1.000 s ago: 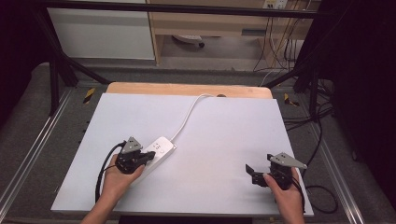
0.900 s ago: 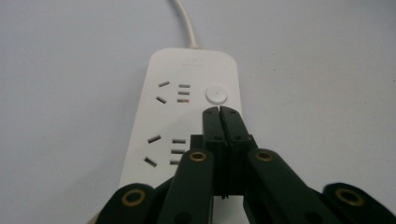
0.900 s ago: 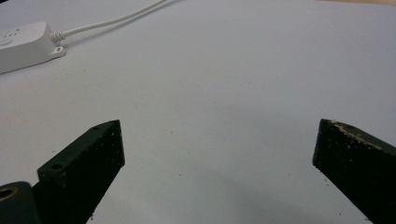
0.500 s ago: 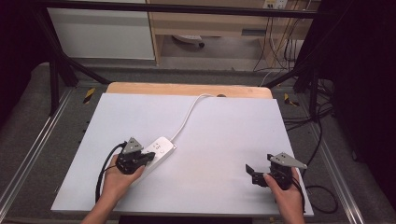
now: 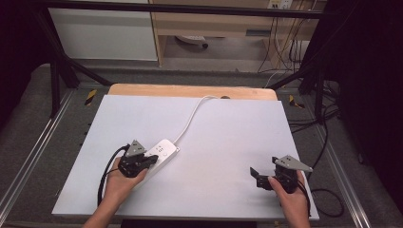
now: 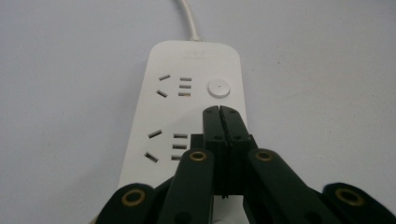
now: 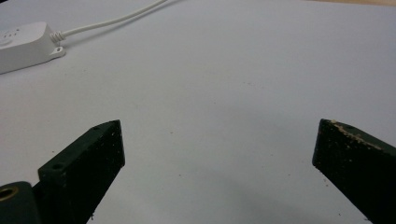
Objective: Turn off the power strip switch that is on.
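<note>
Nearest, on the right: right gripper (image 5: pixel 257 176) held low over bare desk (image 5: pixel 228 142), jaws spread wide, nothing between them. Well apart from the power strip (image 5: pixel 164 151).

On the left, a little farther in: left gripper (image 5: pixel 151 160) lying over the near end of the strip, jaws pressed together and pinching nothing. In the left gripper view, closed tips (image 6: pixel 219 110) just short of the round button (image 6: pixel 219 87), above the nearer bank of sockets. Hard to tell from here whether touching the strip's top or hovering just off it.

Against the frames of a second and half a second ago: practically no change. Same place for both hands, same diagonal lie for the strip at left of centre, no sockets filled. Probably a pause, then, with the closed jaws poised as a poking tip for the button. Press not yet made, to judge by the gap.

Farther: white cable (image 5: pixel 190 118) curving from the strip's far end to the far edge, over the wooden board (image 5: pixel 190 90).
</note>
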### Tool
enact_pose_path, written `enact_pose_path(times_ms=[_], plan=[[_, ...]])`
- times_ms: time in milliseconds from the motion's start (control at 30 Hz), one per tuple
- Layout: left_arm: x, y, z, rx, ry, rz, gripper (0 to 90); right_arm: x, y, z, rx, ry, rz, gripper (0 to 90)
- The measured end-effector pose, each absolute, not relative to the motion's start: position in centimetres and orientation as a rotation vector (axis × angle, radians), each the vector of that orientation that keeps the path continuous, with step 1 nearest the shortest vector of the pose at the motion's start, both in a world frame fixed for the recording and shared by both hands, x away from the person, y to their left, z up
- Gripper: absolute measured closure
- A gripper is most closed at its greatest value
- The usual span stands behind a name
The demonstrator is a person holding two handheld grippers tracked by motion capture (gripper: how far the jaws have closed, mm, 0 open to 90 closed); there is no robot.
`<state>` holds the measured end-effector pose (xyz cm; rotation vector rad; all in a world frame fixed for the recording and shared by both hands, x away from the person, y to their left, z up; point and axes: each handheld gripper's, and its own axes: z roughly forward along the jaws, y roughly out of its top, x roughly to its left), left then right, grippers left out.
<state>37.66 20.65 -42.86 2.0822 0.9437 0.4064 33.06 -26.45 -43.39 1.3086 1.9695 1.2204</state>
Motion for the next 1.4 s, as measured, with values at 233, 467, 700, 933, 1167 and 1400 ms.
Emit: enact_pose_path(times_ms=[233,467,700,933,1167,1400], plan=[[37.62,20.46,-42.93,2.098,0.944,0.42,90.0,33.06,-26.45,-43.41,1.306,1.973,1.217,3.0],[37.63,20.46,-42.99,2.096,0.945,0.431,90.0,33.1,-26.47,-43.48,1.309,1.975,1.214,3.0],[37.55,20.32,-42.95,2.104,0.941,0.448,90.0,33.06,-26.52,-43.46,1.312,1.97,1.218,3.0],[37.56,20.33,-42.94,2.106,0.94,0.446,90.0,33.07,-26.52,-43.51,1.311,1.975,1.206,3.0],[37.55,20.29,-42.92,2.111,0.938,0.448,90.0,33.04,-26.45,-43.51,1.308,1.977,1.205,3.0],[37.64,20.39,-42.92,2.104,0.946,0.431,90.0,33.05,-26.5,-43.5,1.306,1.976,1.203,3.0]])
